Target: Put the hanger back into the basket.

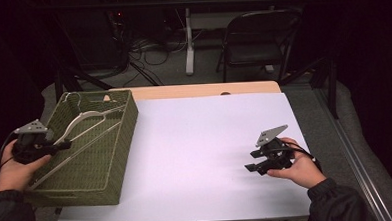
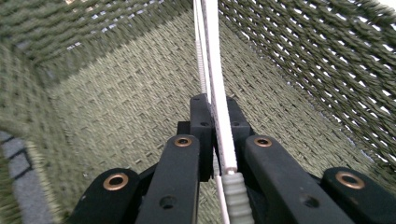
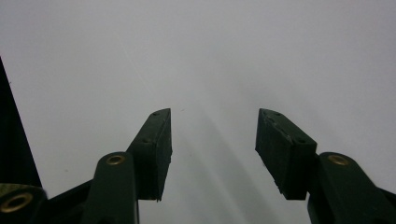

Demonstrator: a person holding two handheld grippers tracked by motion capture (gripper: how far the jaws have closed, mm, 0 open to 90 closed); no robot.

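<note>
Hanger [image 2: 219, 102] between clamped jaws — basket [image 1: 121, 159], table [image 1: 201, 155]

The basket [image 1: 116, 144] at nine o'clock is olive green with a tight woven pattern. The hanger [image 1: 82, 133] in it is white, ribbed at one end. The table cover [image 1: 201, 155] is plain white; the tabletop edge [image 1: 203, 90] at twelve o'clock is pale wood. Both grippers [image 1: 65, 144] [image 1: 251, 167] are black with brass-coloured rivets and grey top plates.

Left hand [image 1: 14, 171] sitting at nine o'clock, left gripper [image 1: 60, 145] clamping something thin and white, right gripper [image 1: 251, 167] at four o'clock, jaws gaping, seemingly hovering low, right hand [image 1: 299, 170] gripping behind.
</note>
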